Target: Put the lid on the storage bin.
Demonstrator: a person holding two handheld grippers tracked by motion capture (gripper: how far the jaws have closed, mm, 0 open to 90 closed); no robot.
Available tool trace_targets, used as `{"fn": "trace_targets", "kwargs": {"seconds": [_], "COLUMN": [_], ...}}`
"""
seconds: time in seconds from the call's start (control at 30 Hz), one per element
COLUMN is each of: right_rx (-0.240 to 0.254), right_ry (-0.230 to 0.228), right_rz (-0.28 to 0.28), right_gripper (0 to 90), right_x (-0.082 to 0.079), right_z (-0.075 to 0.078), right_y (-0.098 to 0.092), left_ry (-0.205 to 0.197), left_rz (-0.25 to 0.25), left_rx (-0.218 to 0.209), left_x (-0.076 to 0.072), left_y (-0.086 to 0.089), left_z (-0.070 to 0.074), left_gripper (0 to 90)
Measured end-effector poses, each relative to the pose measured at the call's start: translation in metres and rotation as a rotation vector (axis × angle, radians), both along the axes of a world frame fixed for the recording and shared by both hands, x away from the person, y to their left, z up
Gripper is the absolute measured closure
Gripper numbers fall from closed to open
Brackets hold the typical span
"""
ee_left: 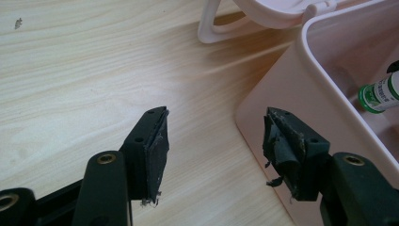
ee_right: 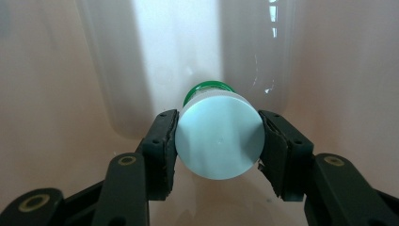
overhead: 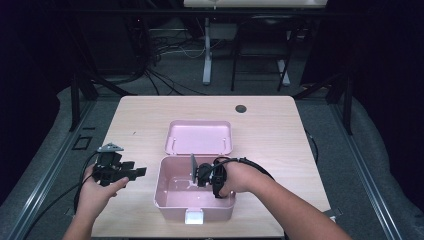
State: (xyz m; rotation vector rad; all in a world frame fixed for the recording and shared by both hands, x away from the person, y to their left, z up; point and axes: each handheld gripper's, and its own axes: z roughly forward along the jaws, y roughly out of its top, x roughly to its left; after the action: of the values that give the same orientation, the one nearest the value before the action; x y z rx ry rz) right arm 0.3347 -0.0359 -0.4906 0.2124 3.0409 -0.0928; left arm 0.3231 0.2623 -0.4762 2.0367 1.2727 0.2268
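Note:
A small bottle point(ee_right: 219, 141) with a white cap and a green body lies between the jaws of my right gripper point(ee_right: 217, 117), whose pads press on both sides of the cap. That gripper point(overhead: 198, 176) reaches into the open pink box point(overhead: 165, 196), low over its floor. My left gripper point(overhead: 138, 172) is held just left of the box above the table, jaws wide apart with nothing between them. In the left gripper view the left gripper point(ee_left: 214, 113) faces the box's near corner point(ee_left: 277, 94), and the bottle point(ee_left: 379, 94) shows inside the box at the right edge.
The box's pink lid point(overhead: 199, 136) lies flat open behind it on the light wooden table point(overhead: 140, 120). A white latch point(overhead: 194, 216) hangs at the box's front. A dark round hole point(overhead: 241, 108) sits near the table's far edge.

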Motion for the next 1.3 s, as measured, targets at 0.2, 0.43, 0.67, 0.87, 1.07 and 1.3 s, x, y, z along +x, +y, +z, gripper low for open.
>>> {"fn": "trace_targets", "kwargs": {"seconds": [0.2,0.43,0.67,0.87,1.07,1.3], "right_rx": [-0.001,-0.017,-0.033,-0.036,-0.043,-0.046], "right_ry": [-0.012,-0.026,-0.031,-0.026,-0.024,-0.02], "right_rz": [0.01,0.031,0.043,0.045,0.048,0.045], "right_gripper": [50.2,50.2,50.2,50.2,50.2,50.2], "right_x": [0.0,0.0,-0.001,-0.001,-0.001,0.0], "right_z": [-0.001,-0.003,-0.008,-0.011,-0.013,-0.015], "right_y": [0.001,0.003,0.005,0.005,0.005,0.006], "left_ry": [0.002,0.002,0.001,0.001,0.001,0.001], "left_rz": [0.001,0.005,0.008,0.005,0.005,0.005], "left_rx": [0.0,-0.003,-0.006,-0.005,-0.004,-0.005], "left_x": [0.0,0.001,0.0,0.001,0.001,0.001], "left_y": [0.0,0.002,0.002,0.003,0.003,0.003], "left_z": [0.0,0.0,0.0,0.0,0.0,0.0], "left_gripper": [41.1,41.1,41.1,41.1,41.1,41.1]}}
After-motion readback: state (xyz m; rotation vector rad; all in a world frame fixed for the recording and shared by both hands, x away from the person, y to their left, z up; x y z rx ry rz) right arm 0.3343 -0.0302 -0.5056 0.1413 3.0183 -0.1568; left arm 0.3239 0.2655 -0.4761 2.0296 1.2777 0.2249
